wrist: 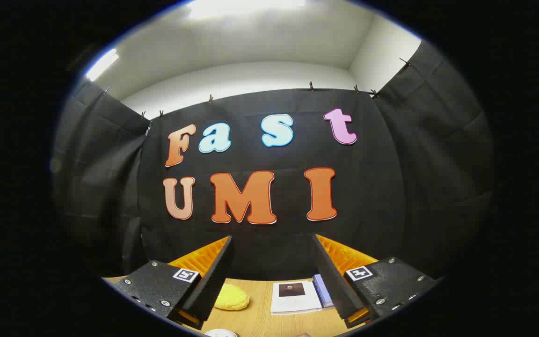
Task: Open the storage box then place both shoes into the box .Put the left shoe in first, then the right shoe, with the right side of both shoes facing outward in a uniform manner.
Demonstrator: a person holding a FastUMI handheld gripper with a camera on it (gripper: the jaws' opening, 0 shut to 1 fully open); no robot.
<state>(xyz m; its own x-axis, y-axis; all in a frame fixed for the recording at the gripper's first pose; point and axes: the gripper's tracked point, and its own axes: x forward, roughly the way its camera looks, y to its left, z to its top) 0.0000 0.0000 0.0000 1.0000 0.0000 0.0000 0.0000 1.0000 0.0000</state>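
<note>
On the wooden table (255,320) we see a white booklet (295,296) lying flat, a yellow cloth-like lump (232,298) just to its left, bluish sheets (323,290) touching its right edge, and black cloth (260,255) beyond.

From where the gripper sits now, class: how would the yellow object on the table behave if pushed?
The yellow object looks soft and rumpled, so it would probably squash or slide rather than roll. It seems light, lying low and flat on the wooden table. The open fingers hang above it, touching nothing.
</note>
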